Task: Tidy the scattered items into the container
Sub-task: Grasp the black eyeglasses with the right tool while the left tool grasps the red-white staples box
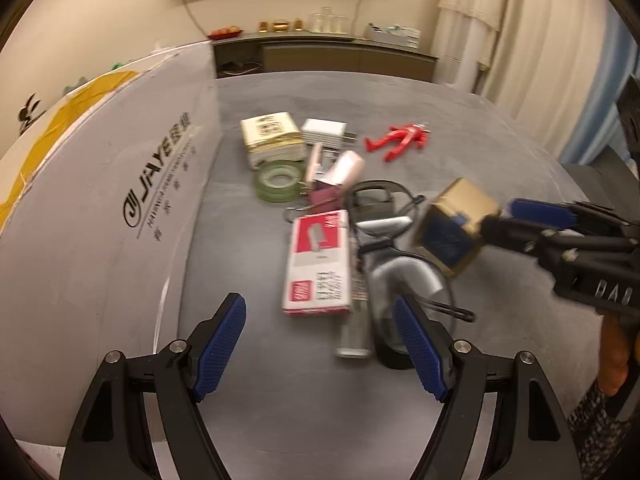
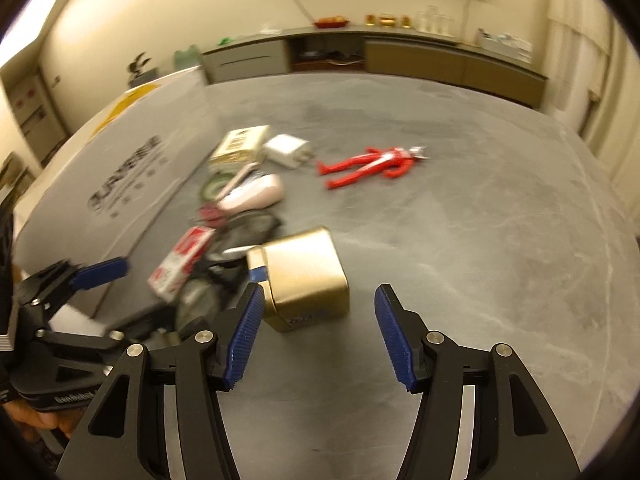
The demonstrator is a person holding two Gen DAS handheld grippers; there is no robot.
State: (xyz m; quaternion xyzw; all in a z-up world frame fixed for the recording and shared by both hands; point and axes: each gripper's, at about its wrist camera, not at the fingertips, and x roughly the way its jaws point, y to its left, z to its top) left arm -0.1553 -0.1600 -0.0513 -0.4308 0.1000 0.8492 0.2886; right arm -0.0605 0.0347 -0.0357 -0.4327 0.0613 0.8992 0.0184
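Closest to the lens, the left gripper hangs spread wide with nothing between its blue pads, just above the grey table. The right gripper is wide apart too, and the gold box sits by its left pad; can't tell if they touch. That box is a shiny gold cube with a dark blue face, at 3 o'clock from the clutter. The big grey container stands at 9 o'clock.
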